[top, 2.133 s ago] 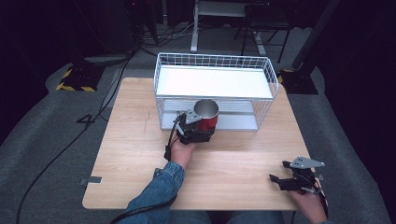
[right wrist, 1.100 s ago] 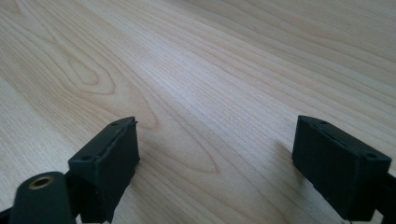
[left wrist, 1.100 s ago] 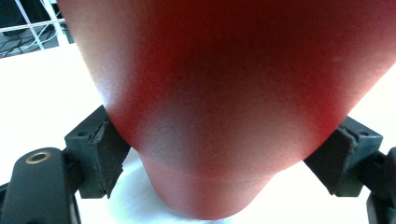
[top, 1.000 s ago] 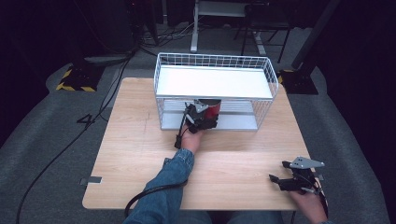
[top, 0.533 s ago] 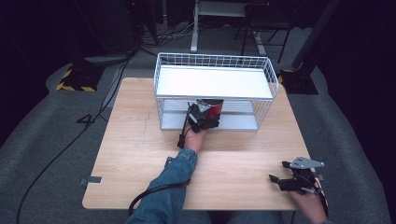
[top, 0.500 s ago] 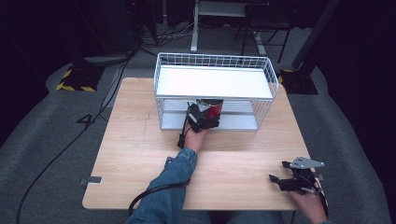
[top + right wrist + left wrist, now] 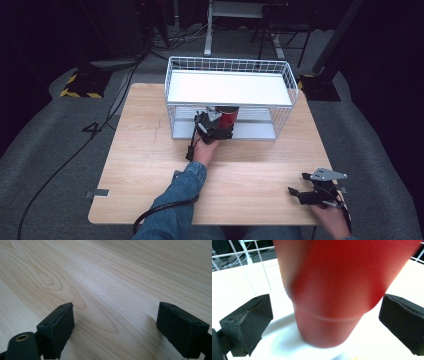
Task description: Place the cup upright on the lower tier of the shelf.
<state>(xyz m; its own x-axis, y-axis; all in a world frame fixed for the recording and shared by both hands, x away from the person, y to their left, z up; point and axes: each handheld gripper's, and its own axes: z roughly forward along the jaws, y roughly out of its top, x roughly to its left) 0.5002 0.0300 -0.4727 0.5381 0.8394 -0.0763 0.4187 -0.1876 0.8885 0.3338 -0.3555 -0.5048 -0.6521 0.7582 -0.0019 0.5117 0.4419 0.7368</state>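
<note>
A red cup (image 7: 229, 116) stands upright on the lower shelf of a white wire rack (image 7: 285, 107), under its white top shelf. My left gripper (image 7: 218, 127) reaches into the rack's front. In the left gripper view the red cup (image 7: 332, 297) sits on the white shelf between the two pads (image 7: 249, 325), with a gap on each side, so the left gripper (image 7: 324, 322) is open. My right gripper (image 7: 299, 196) rests near the table's front right, open. The right gripper (image 7: 115, 325) has only bare wood between its jaws.
The rack stands at the back middle of the wooden table (image 7: 150, 150). A cable (image 7: 165, 212) trails from the left gripper along the sleeve. Dark floor with cables and stands surrounds the table.
My left gripper carried the red cup forward from in front of the rack onto its lower shelf. The jaws now stand apart from the cup. The right gripper has not moved.
</note>
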